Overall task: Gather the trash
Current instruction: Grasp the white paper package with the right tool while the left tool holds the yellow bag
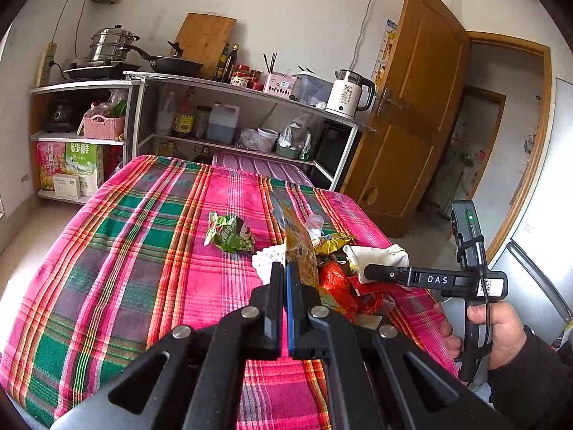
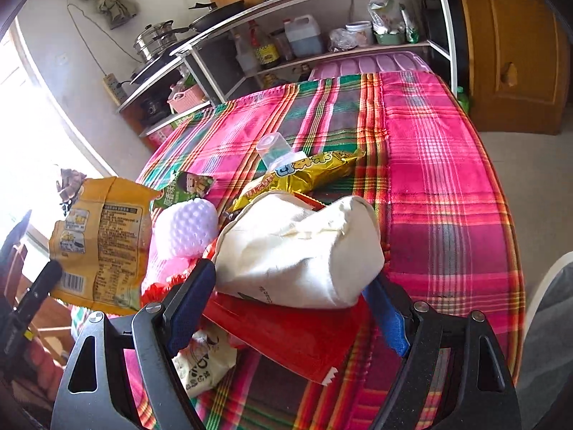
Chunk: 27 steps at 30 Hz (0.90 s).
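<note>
Plaid cloth (image 1: 143,236) in pink, green and orange over the whole table — green snack packet (image 1: 231,233) lying apart at centre. Near the right edge, a heap: yellow wrapper (image 2: 315,170), clear plastic bottle (image 2: 274,148), white foam net (image 2: 186,227), red packet (image 2: 286,337) — cream pouch (image 2: 301,251) resting on top.

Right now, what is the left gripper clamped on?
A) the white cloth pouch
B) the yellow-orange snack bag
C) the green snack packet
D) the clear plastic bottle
B. The left gripper has its jaws closed on the yellow-orange snack bag, which hangs lifted beside the pile, while the green snack packet lies alone on the plaid cloth, and the white cloth pouch sits between the open fingers of the right gripper.
</note>
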{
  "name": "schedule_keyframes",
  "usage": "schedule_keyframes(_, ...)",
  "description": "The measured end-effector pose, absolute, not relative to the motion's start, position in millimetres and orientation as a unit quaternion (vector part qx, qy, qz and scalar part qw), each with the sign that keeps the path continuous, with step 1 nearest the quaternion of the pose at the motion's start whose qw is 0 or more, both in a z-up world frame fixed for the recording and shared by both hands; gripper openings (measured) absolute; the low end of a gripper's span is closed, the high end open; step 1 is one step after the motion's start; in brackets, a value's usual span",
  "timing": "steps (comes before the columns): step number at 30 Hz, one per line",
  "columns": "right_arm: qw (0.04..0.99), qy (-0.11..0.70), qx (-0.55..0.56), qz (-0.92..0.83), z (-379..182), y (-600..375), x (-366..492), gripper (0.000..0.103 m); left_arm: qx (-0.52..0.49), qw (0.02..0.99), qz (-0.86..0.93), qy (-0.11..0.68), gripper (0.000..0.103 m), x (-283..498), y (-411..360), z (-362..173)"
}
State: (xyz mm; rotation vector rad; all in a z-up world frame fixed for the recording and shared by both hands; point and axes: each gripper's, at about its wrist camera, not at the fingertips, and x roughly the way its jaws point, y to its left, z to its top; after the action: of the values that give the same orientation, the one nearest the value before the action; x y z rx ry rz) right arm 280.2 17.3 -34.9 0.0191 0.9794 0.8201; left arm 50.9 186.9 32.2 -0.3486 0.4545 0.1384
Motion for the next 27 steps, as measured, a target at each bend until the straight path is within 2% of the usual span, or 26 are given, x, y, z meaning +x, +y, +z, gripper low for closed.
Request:
schedule_keyframes(5, 0.812, 0.455, 0.061, 0.361, -28.2, 5.6, 289.8, 0.082, -0.172, 0.957, 0.068, 0.224, 0.001, 50.9, 186.3, 32.4)
schedule_keyframes(6, 0.815, 0.449, 0.076, 0.358, -25.8, 1.3, 290.7, 0.075, -0.172, 0.957, 0.068, 0.224, 0.001, 50.9, 186.3, 32.4)
schedule_keyframes(7, 0.817, 0.447, 0.086, 0.355, -24.0, -1.4, 293.2, 0.063, -0.172, 0.957, 0.068, 0.224, 0.001, 50.9, 186.3, 32.3)
schedule_keyframes(13, 0.822, 0.438, 0.092, 0.353, -17.4, -0.9, 296.2, 0.052, -0.171, 0.956, 0.066, 0.227, 0.001, 53.3, 184.7, 31.2)
schedule_keyframes(16, 0.827, 0.427, 0.088, 0.355, -12.5, -1.3, 293.9, 0.049, -0.170, 0.956, 0.066, 0.228, 0.001, 54.6, 183.4, 32.1)
schedule_keyframes(27, 0.845, 0.383, 0.112, 0.355, 21.5, -39.7, 277.5, 0.048, -0.150, 0.966, 0.054, 0.206, 0.001, 60.4, 169.5, 61.8)
